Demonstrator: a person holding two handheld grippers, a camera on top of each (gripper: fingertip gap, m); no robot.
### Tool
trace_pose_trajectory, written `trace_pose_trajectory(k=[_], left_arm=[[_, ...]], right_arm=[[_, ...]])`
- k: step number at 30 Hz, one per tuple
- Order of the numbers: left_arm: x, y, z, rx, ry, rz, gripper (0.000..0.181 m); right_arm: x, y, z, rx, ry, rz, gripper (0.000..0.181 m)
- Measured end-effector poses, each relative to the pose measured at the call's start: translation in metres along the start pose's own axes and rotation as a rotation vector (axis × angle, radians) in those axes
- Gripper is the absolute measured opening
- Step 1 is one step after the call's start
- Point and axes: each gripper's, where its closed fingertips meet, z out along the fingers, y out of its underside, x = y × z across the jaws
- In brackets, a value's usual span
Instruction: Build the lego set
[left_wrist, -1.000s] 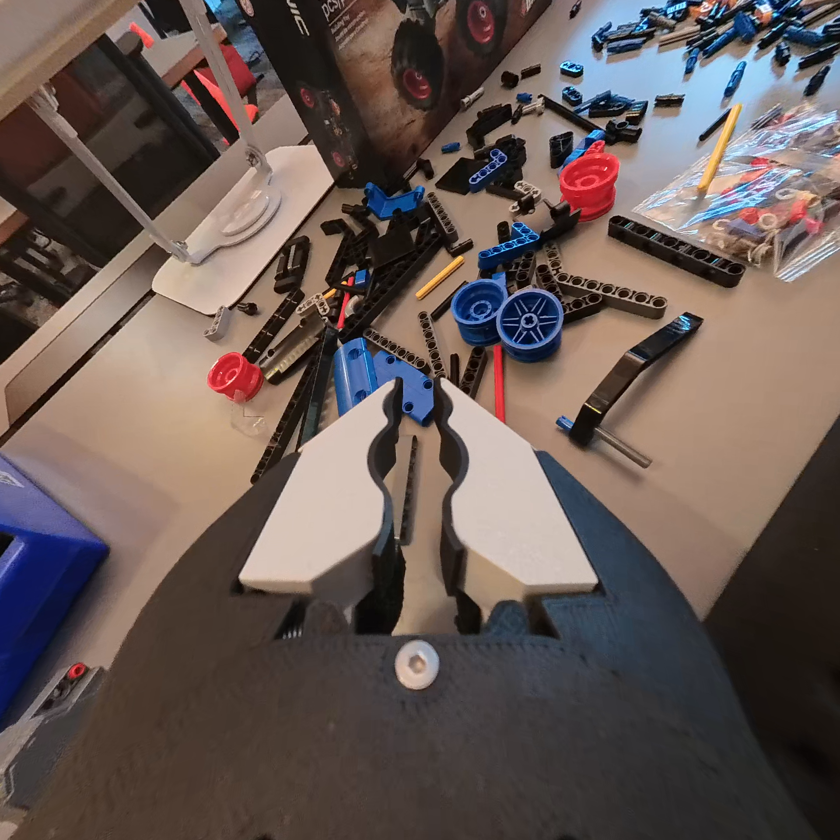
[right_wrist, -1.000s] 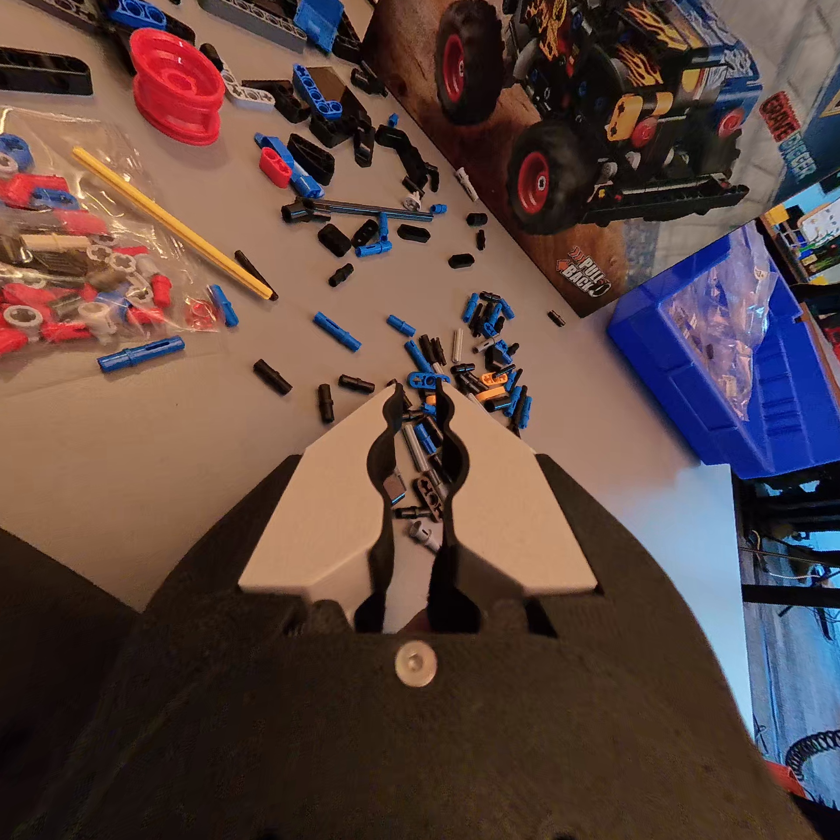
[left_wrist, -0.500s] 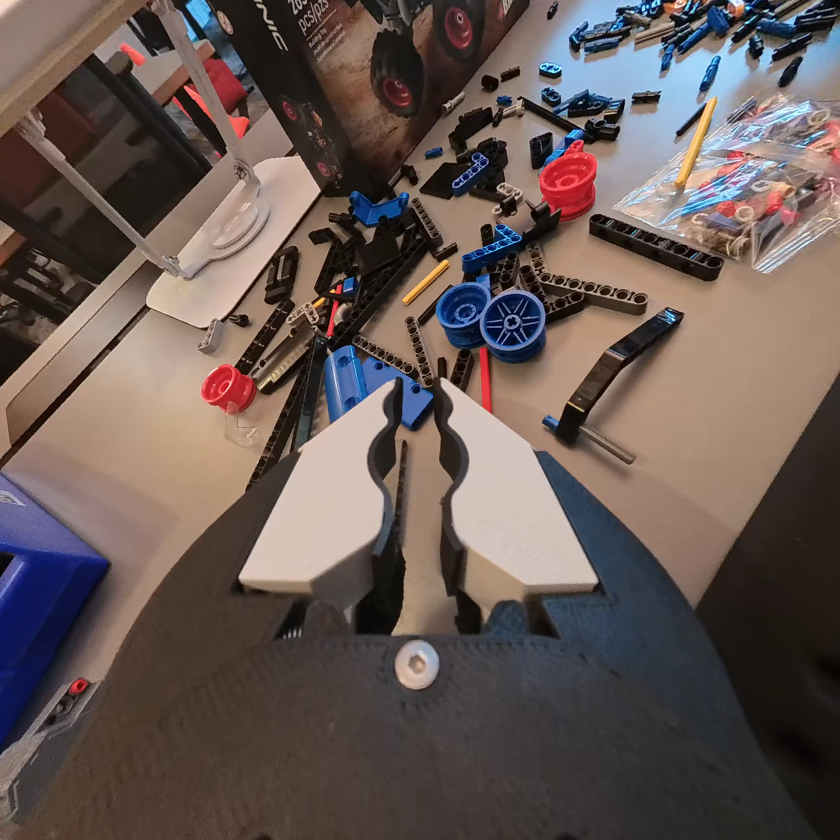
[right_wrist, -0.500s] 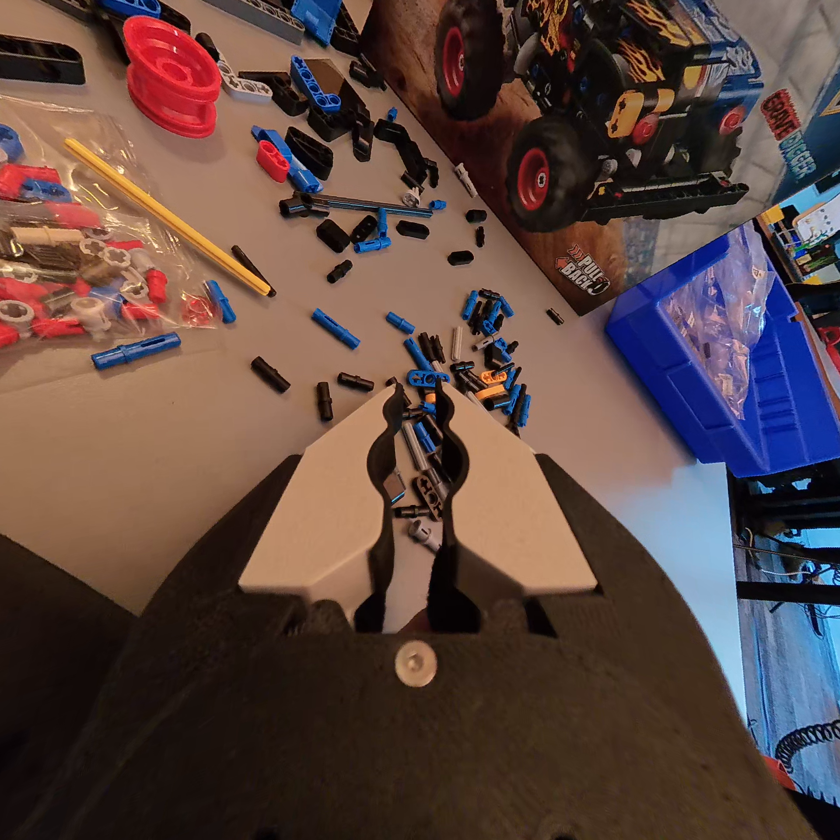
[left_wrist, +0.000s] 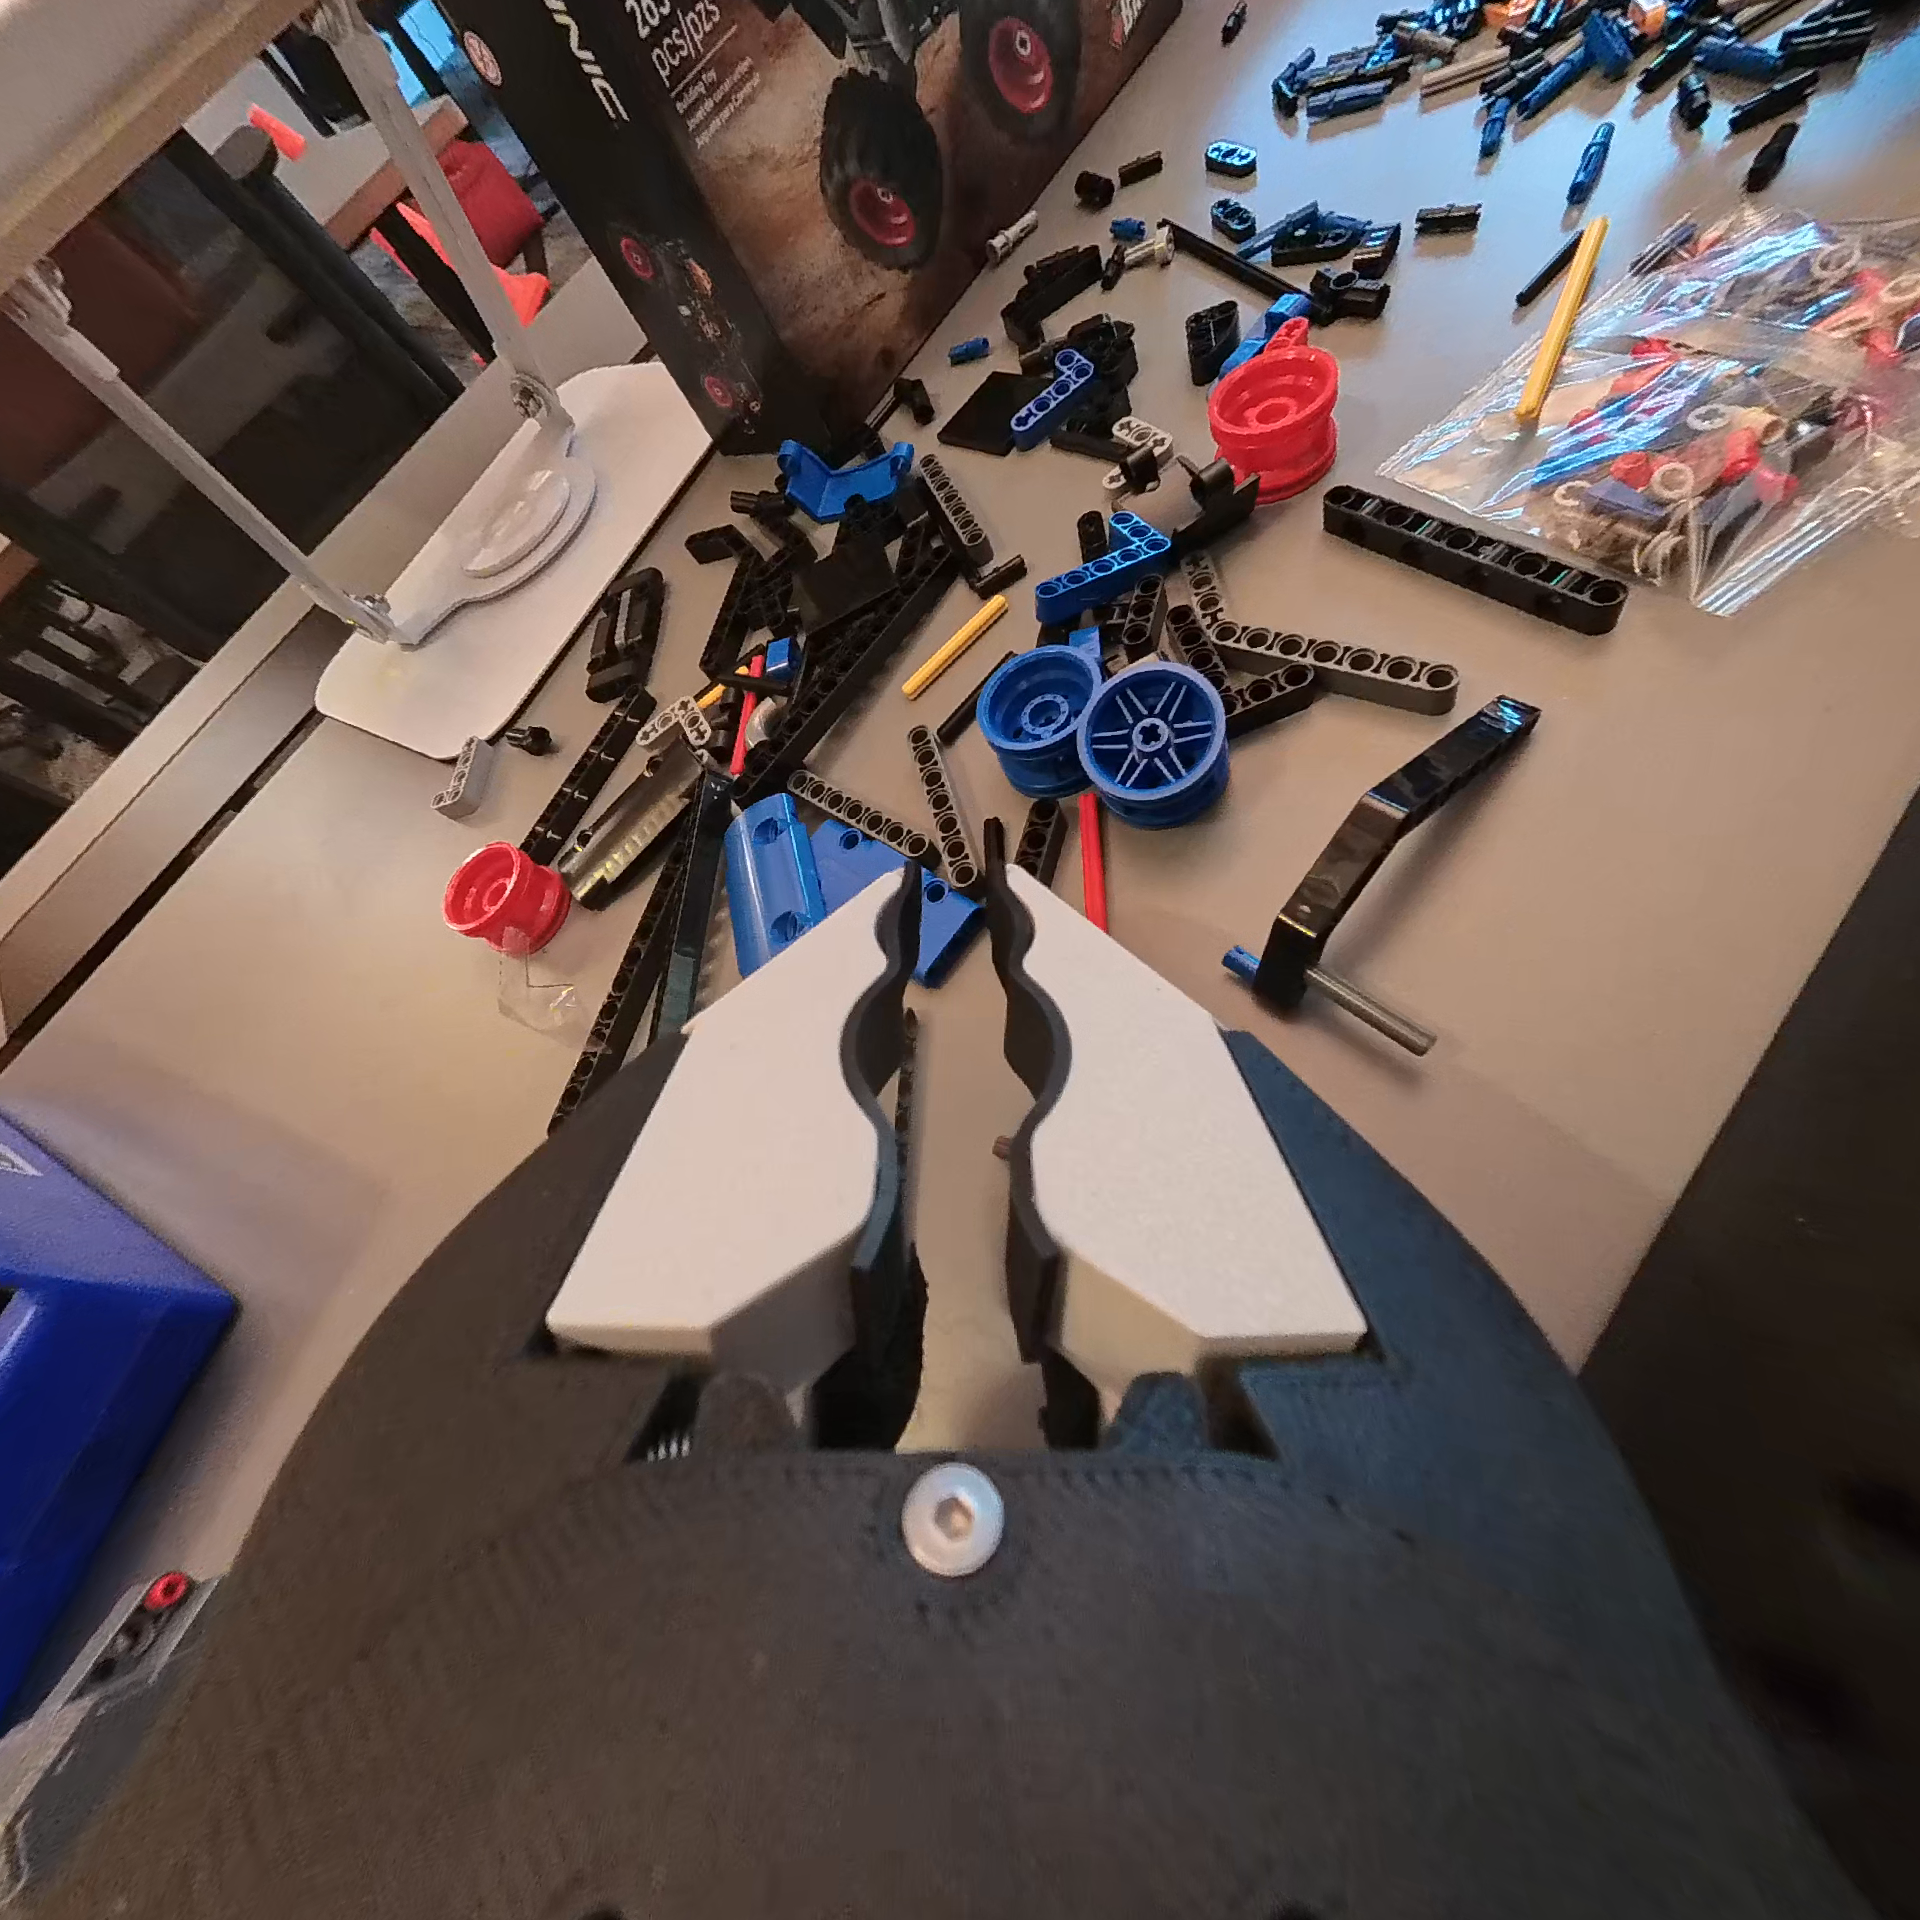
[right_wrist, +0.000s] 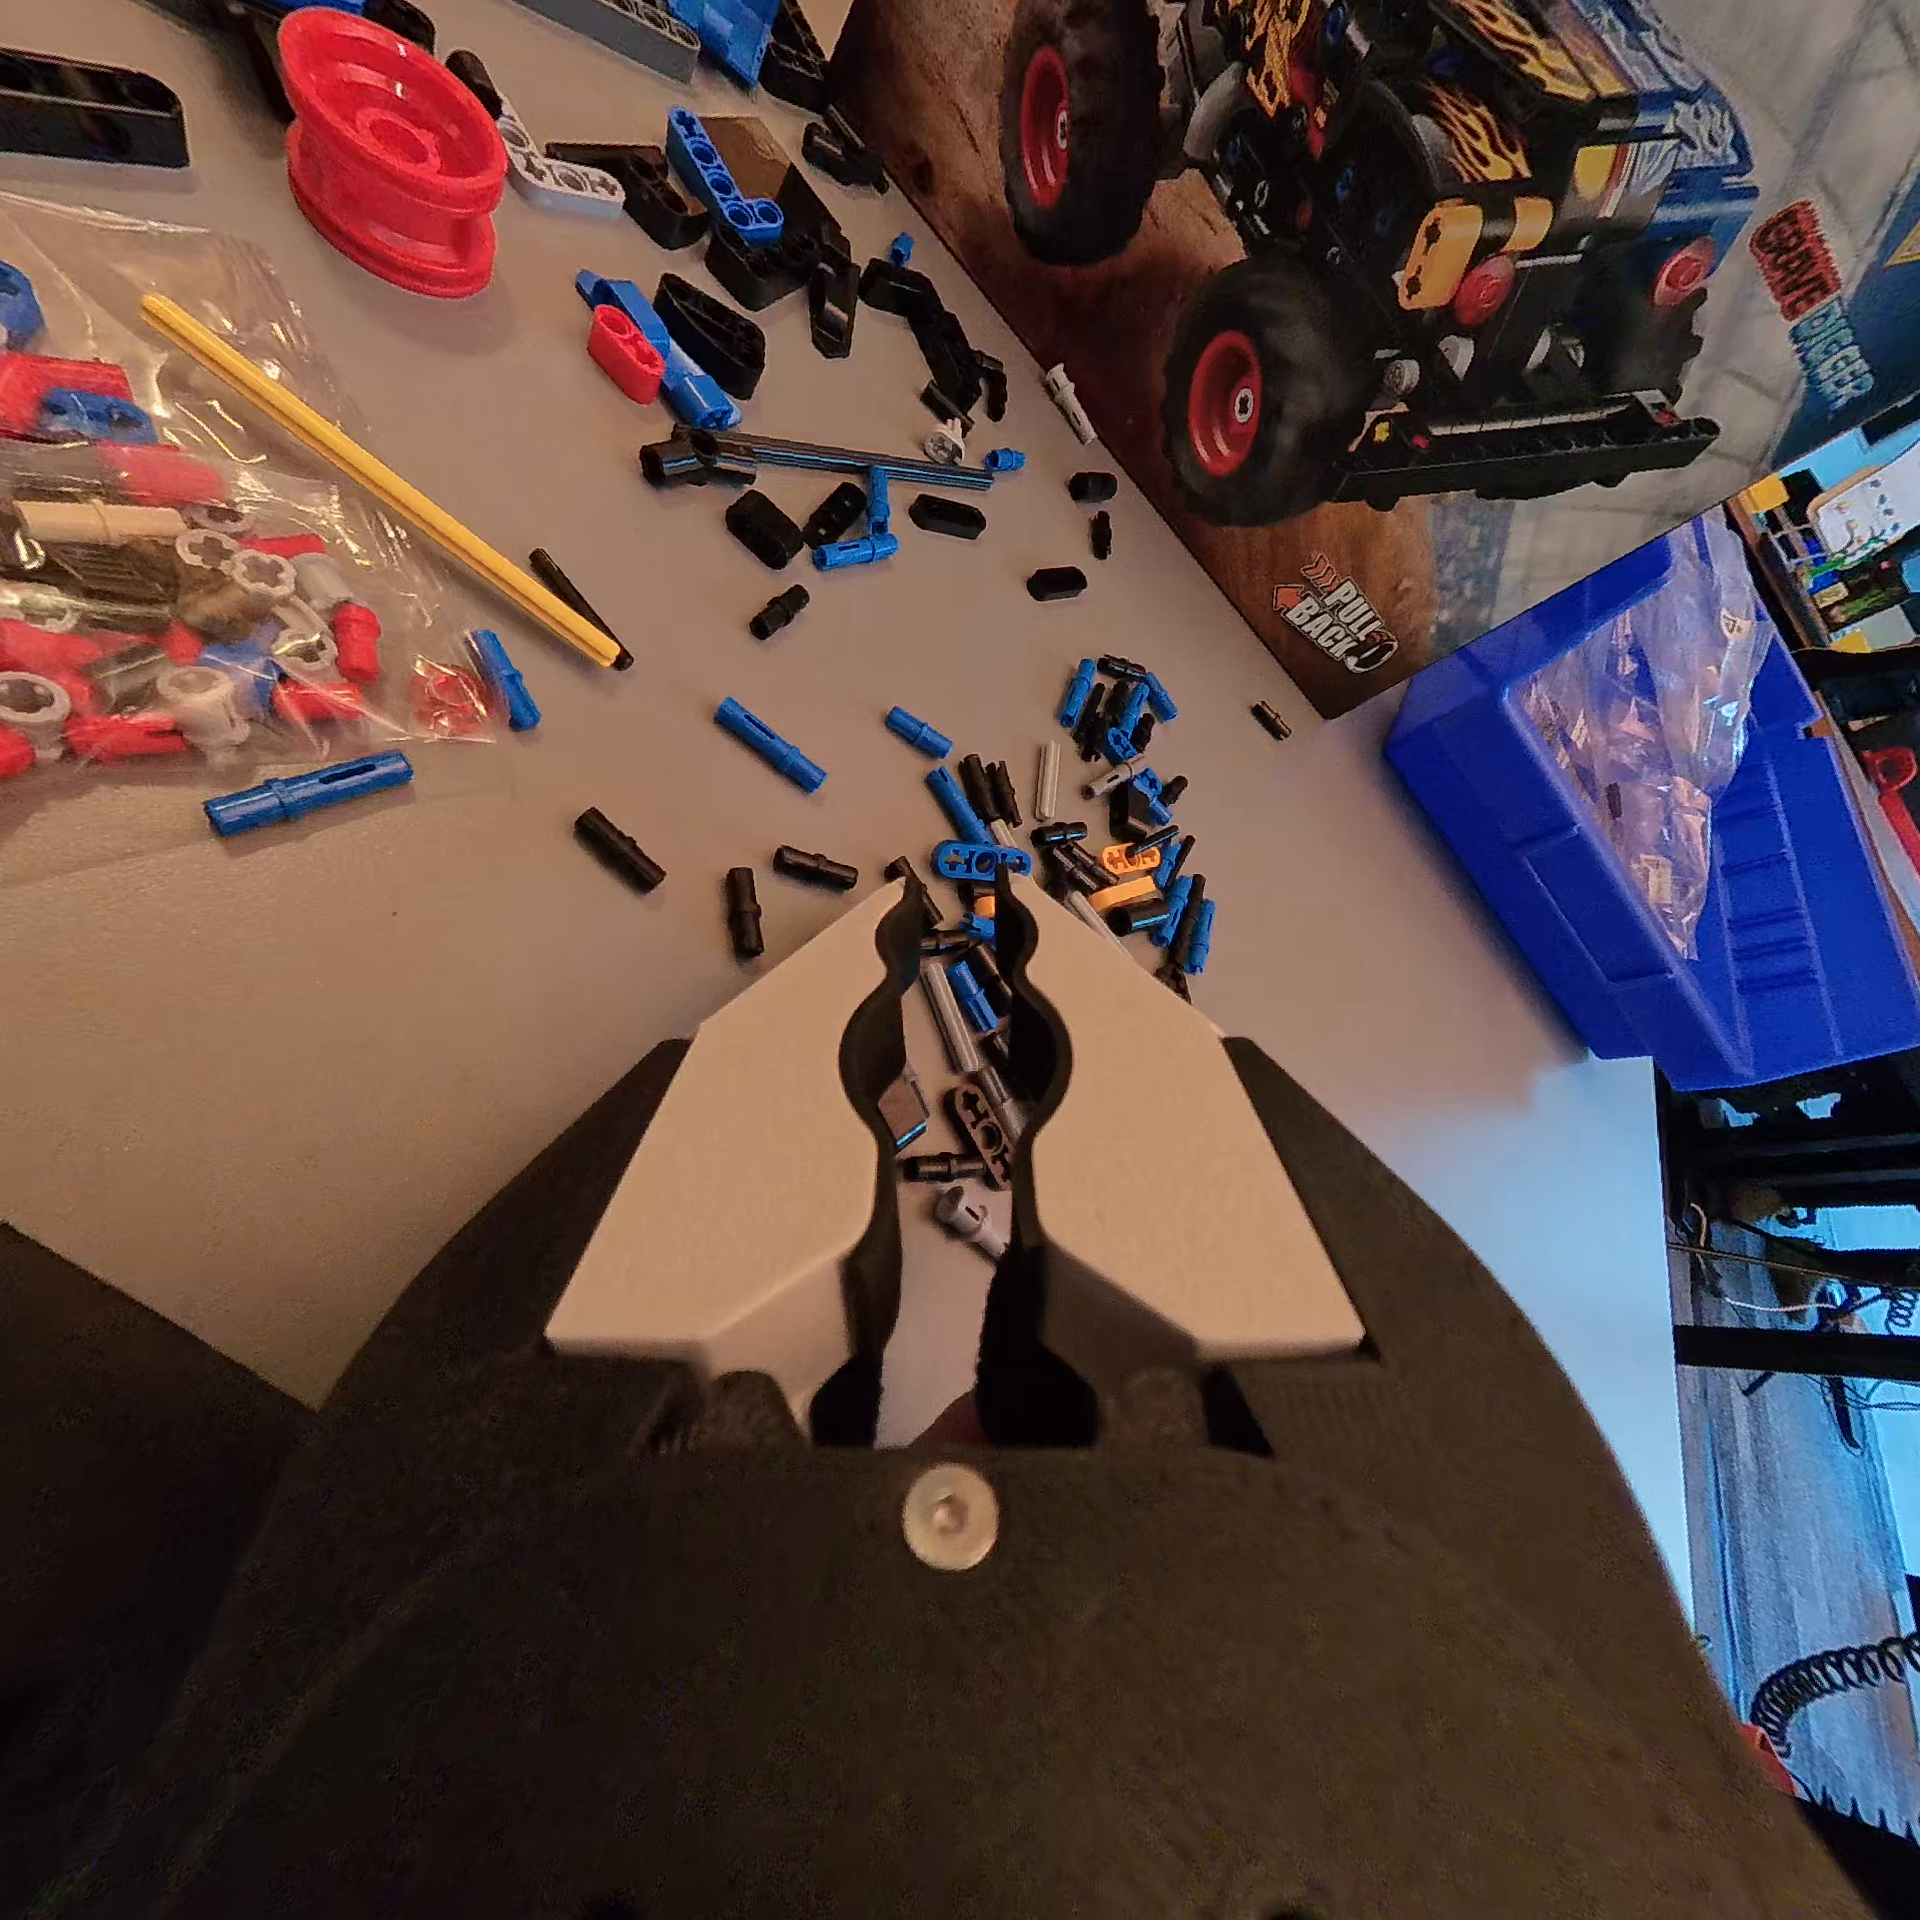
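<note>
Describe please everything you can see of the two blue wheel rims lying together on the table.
The two blue wheel rims look like glossy plastic and lie side by side, touching, on the grey table. The right one shows thin spokes around a cross-shaped axle hole; the left shows a recessed hub with small holes. A red axle runs out from under them, and black beams lie close behind. No gripper touches them.

Blue panels partly hidden behind left gripper. Pin pile partly under right gripper. Parts bag and blue bin cut off by frame edges.
</note>
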Motion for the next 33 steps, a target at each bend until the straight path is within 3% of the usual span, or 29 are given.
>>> trace_pose_trajectory(k=[25,33], left_arm=[[-0.013,0.002,-0.002,-0.017,-0.038,0.013,0.013],[-0.041,-0.007,0.014,-0.102,0.038,0.054,0.033]], right_arm=[[-0.001,0.0,0.0,0.0,-0.001,-0.011,0.01],[-0.002,0.0,0.001,0.0,-0.005,-0.012,0.01]])
